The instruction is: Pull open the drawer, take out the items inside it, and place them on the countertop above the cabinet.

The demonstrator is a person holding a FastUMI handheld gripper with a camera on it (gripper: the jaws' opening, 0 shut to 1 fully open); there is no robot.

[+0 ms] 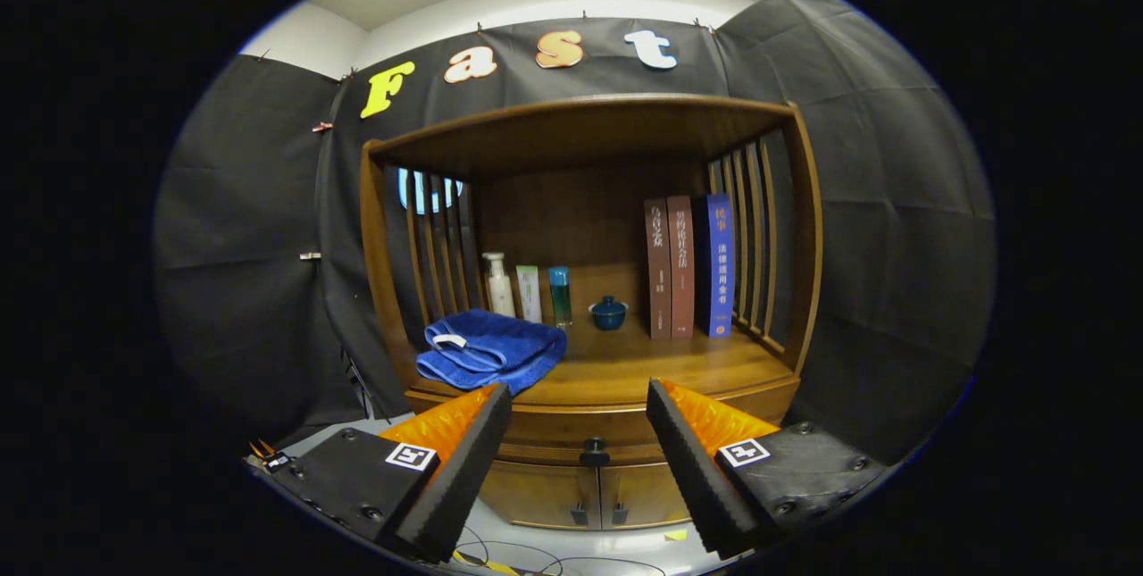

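Gripper view — drawer shut, long axis crosswise, knob between open claw fingers.

The gripper is hanging level, pointing straight ahead, with its jaws standing wide apart and nothing lying between them. Both fingers are angling inward toward their tips, each showing a ribbed inner pad. Each finger's base is carrying a square marker on top. The fingers are touching nothing.
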